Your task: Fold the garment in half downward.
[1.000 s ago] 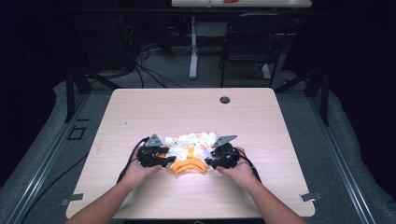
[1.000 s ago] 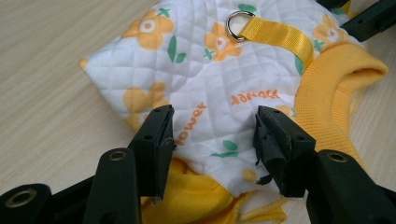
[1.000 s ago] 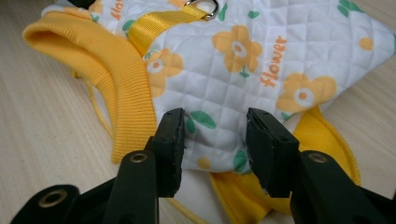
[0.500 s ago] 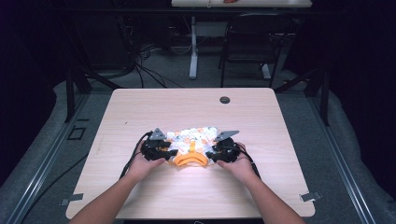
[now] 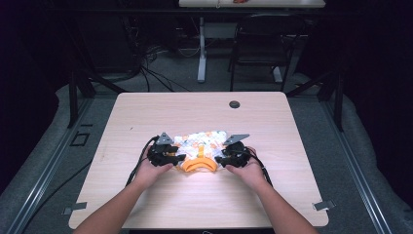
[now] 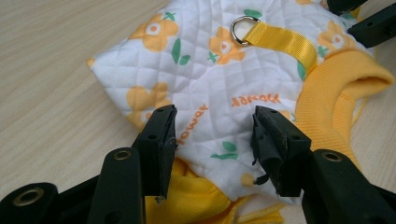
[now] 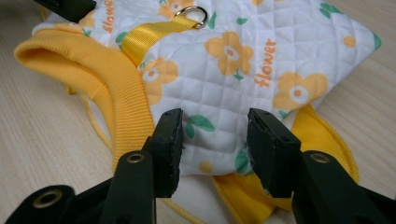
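Quilted flower-print pet vest (image 5: 199, 142) lies mid-table (image 5: 146, 112), near the person's edge; left gripper (image 6: 212, 135) and right gripper (image 7: 215, 135) both wide open at its near corners, fabric between jaws, unclamped.

The quilted vest (image 5: 200, 144) lies on the table (image 5: 272, 126), near its front edge. The left gripper (image 5: 171, 157) sits at the vest's left end, the right gripper (image 5: 225, 158) at its right, 2 ends covered.
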A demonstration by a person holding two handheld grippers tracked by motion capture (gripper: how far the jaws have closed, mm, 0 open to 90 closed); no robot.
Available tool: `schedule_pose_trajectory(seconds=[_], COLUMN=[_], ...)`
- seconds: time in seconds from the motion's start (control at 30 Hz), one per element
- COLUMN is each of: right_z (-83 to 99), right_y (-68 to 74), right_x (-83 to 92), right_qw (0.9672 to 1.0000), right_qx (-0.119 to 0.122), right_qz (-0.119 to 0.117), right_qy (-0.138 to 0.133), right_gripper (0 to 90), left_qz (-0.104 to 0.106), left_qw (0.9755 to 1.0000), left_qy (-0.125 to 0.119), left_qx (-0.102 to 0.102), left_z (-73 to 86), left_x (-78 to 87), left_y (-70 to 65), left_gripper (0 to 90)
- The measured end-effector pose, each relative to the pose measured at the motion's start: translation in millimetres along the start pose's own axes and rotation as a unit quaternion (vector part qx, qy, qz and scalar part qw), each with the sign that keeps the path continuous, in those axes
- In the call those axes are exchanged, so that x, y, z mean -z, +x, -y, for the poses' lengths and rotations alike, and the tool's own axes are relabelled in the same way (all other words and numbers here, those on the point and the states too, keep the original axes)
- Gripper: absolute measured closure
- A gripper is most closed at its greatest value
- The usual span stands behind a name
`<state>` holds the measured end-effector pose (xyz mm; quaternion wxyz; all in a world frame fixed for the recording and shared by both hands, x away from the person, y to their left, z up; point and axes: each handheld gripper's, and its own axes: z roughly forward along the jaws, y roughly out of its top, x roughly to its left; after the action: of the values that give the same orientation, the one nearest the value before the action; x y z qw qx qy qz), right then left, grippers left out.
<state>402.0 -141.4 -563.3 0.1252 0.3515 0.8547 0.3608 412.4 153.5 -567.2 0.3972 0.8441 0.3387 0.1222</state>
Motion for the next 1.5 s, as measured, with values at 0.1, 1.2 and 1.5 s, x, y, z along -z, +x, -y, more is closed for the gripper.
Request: schedule_pose_trajectory(seconds=[0.1, 1.2, 1.5], right_z=[-2.4, 32.7, 53.7], right_y=[1.8, 26.9, 30.5], right_x=[4.3, 79.9, 85.5], right_qw=[1.0000, 0.9990, 0.9987], right_qx=[-0.001, -0.016, -0.027], right_qz=[-0.002, 0.004, 0.009], right_qy=[-0.001, -0.041, -0.043], right_gripper=[54.1, 52.2, 51.7], left_qz=[0.004, 0.027, 0.021], left_qw=[0.9999, 0.9989, 0.9986], left_qy=[-0.006, -0.035, -0.033], left_qx=[0.007, 0.016, 0.035], left_z=[-2.6, 30.8, 56.2], left_x=[3.8, 69.5, 75.5], left_y=[-0.9, -17.9, -17.6], left_gripper=[49.9, 49.6, 49.7])
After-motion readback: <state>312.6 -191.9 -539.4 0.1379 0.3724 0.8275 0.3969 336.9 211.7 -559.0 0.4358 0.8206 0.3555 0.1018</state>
